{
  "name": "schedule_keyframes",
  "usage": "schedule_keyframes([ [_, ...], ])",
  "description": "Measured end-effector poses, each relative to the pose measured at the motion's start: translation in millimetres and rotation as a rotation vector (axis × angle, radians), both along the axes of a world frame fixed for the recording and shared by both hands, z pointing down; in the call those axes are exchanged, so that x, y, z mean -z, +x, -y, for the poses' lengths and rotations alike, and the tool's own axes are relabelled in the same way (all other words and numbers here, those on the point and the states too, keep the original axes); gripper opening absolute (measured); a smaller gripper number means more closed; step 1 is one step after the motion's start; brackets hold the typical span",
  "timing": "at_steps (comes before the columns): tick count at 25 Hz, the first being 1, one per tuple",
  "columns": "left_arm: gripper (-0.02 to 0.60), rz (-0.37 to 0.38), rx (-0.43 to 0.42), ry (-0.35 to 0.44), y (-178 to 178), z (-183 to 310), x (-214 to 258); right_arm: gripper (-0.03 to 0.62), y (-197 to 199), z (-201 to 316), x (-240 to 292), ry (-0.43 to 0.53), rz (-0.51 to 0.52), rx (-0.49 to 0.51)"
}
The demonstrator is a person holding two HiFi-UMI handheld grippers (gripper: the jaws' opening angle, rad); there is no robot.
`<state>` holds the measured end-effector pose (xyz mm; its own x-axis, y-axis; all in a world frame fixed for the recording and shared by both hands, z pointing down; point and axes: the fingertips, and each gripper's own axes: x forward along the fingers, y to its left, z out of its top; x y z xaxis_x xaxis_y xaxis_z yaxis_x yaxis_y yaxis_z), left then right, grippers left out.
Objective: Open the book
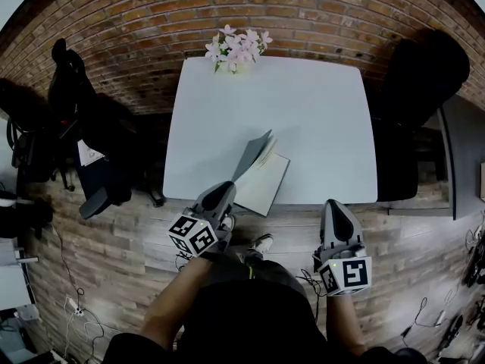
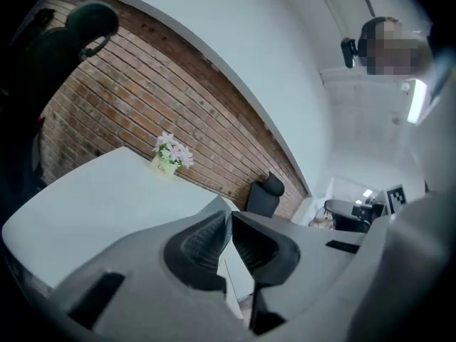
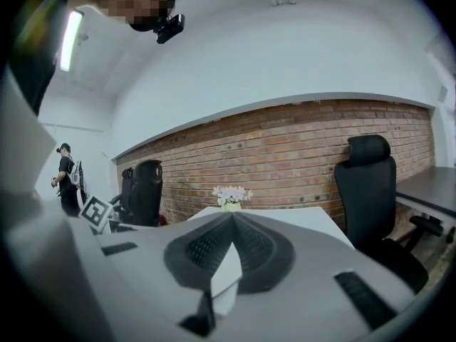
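resting on table [image 1: 318, 112], book [image 1: 267, 186] with cover [image 1: 251, 156] raised

Cool, even indoor light fills all three views; a ceiling strip light [image 3: 71, 40] glares white in the right gripper view. Fisheye distortion bows the brick wall [image 1: 227, 6] and blackens the corners, and the left gripper view looks slightly soft.

A pot of pink flowers [image 1: 236, 48] stands at the white tabletop's [image 1: 318, 120] far edge, before a brick wall [image 1: 250, 10], black office chairs [image 1: 420, 74] alongside.
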<state>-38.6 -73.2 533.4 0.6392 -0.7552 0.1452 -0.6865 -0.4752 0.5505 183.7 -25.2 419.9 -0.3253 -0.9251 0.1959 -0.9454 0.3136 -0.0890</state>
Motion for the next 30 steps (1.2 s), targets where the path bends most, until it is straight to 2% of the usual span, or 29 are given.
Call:
schedule_keyframes([
  [3, 0.038, -0.059, 0.101, -0.031, -34, 5, -5, 0.012, -9, 5, 1, 0.005, 0.003, 0.014],
  [6, 0.038, -0.073, 0.168, -0.059, -65, 9, -16, 0.011, -17, 10, 1, 0.003, 0.005, 0.023],
  [11, 0.037, -0.047, 0.210, -0.081, -95, 14, -32, 0.011, -29, 18, 1, 0.004, 0.012, 0.028],
  [17, 0.037, -0.077, 0.273, -0.132, -122, 26, -47, 0.012, -34, 27, -2, -0.022, -0.023, 0.005],
  [20, 0.037, -0.053, 0.273, -0.149, -132, 28, -56, 0.011, -41, 33, -2, -0.026, -0.019, 0.003],
  [26, 0.038, 0.061, 0.249, -0.151, -144, 29, -71, 0.012, -58, 43, -1, -0.016, 0.011, 0.018],
  [30, 0.038, 0.117, 0.225, -0.172, -148, 22, -83, 0.011, -61, 46, -5, -0.031, -0.014, 0.016],
])
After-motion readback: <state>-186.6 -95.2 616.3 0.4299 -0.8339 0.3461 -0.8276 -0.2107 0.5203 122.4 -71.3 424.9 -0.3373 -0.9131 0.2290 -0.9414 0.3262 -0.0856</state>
